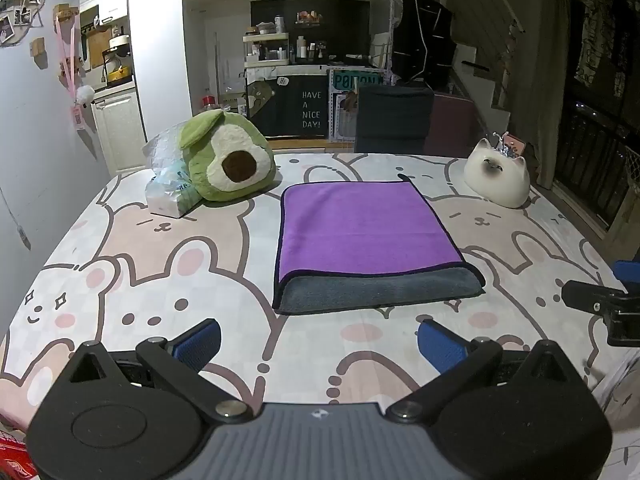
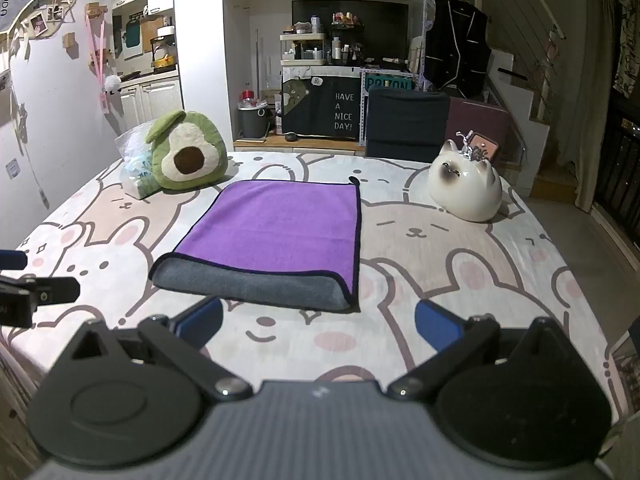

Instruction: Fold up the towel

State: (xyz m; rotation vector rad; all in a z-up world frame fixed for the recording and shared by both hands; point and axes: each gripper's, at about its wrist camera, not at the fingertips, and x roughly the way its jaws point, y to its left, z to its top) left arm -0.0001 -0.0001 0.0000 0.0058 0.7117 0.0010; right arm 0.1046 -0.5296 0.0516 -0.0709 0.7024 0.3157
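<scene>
The towel (image 1: pixel 368 236) lies folded on the bunny-print surface (image 1: pixel 160 280), purple layer on top, grey layer showing along its near edge. The left tool (image 1: pixel 318 344) and right tool (image 2: pixel 318 326) both hover short of it, spread wide and empty. An avocado plush (image 1: pixel 224 162) and a cat figurine (image 2: pixel 466 188) sit behind

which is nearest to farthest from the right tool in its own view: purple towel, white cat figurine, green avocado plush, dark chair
1. Folded purple and grey towel, just ahead, slightly left.
2. White ceramic cat figurine, ahead right.
3. Green avocado plush, far left; close to the cat in range.
4. Dark chair, beyond the table's far edge.
</scene>
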